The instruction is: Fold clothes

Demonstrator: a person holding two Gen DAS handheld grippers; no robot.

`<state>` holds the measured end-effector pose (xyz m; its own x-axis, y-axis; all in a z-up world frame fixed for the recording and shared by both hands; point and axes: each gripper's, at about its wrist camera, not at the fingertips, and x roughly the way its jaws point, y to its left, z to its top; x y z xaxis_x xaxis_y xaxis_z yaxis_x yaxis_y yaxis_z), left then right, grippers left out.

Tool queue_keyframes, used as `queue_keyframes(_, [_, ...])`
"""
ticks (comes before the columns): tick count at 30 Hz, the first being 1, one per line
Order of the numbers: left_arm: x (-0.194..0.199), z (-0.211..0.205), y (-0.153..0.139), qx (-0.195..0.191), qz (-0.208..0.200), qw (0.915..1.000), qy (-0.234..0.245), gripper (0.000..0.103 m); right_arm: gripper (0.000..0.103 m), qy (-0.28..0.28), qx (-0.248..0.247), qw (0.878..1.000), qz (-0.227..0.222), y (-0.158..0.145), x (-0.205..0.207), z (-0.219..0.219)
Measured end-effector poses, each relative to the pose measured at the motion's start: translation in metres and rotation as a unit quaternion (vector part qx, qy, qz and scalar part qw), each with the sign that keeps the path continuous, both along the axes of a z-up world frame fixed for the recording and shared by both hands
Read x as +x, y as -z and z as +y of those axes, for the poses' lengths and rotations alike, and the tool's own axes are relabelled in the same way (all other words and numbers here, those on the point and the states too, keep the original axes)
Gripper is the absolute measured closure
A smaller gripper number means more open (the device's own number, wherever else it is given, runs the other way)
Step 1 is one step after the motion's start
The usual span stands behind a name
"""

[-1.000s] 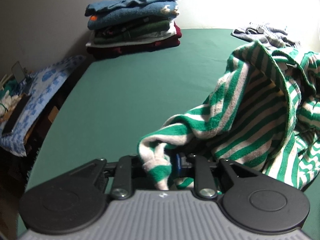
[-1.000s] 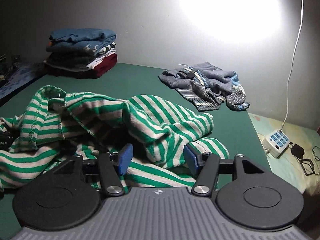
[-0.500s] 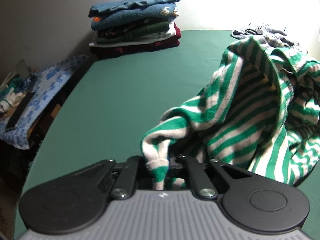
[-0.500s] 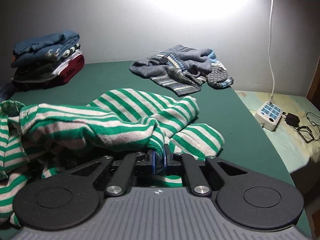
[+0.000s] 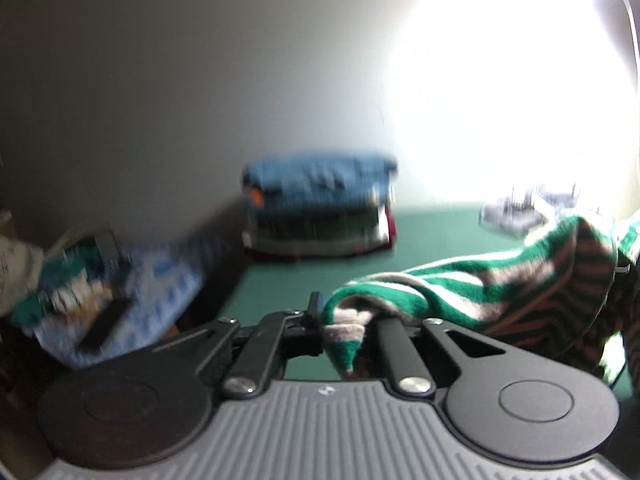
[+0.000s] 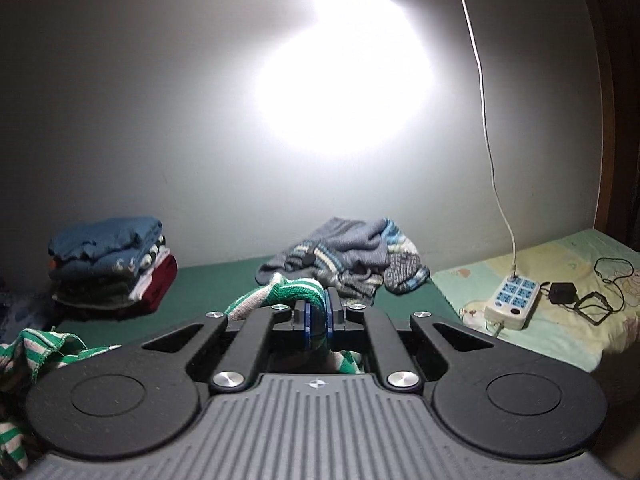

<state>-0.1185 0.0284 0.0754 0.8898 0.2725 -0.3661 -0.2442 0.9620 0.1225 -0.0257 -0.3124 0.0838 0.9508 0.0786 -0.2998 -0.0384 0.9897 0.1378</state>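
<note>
both tools (image 5: 344,320) (image 6: 316,316) pinch striped garment (image 5: 480,292).

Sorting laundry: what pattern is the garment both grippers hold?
Green and white stripes on the garment, clearest in the left wrist view.

We see two matching tools. The left gripper (image 5: 344,320) and right gripper (image 6: 317,318) each have a grey ribbed body with a small compass-like mark, two round black discs, black linkage arms fixed with silver screws, and blue pads (image 6: 306,322) on the fingertips.
</note>
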Motion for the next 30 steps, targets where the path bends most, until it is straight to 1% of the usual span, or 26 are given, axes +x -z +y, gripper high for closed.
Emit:
queue_keyframes(4, [-0.013, 0.007, -0.048, 0.011, -0.071, 0.9974, 0.003, 0.093, 0.097, 0.005, 0.015, 0.999, -0.047, -0.031, -0.014, -0.007])
queue_keyframes(9, [-0.027, 0.012, -0.092, 0.016, -0.124, 0.9920, 0.019, 0.093, 0.097, 0.006, 0.008, 0.993, -0.120, -0.070, -0.036, -0.006])
queue_keyframes(13, [-0.042, 0.011, -0.125, 0.043, -0.169, 0.9839, 0.037, 0.093, 0.097, 0.007, 0.022, 0.987, -0.161, -0.096, -0.052, -0.007])
queue_keyframes(17, [-0.058, 0.010, -0.154, 0.073, -0.213, 0.9729, 0.054, 0.093, 0.097, 0.011, 0.033, 0.980, -0.197, -0.116, -0.065, -0.009])
queue_keyframes(21, [-0.072, 0.019, -0.182, 0.067, -0.241, 0.9659, 0.067, 0.093, 0.097, 0.009, 0.044, 0.972, -0.230, -0.136, -0.080, -0.009])
queue_keyframes(27, [-0.098, 0.020, -0.220, 0.089, -0.278, 0.9534, 0.076, 0.093, 0.097, 0.001, 0.037, 0.960, -0.277, -0.170, -0.110, -0.004])
queue_keyframes(30, [-0.114, 0.017, -0.238, 0.092, -0.291, 0.9485, 0.084, 0.093, 0.097, -0.003, 0.032, 0.954, -0.299, -0.183, -0.121, 0.000])
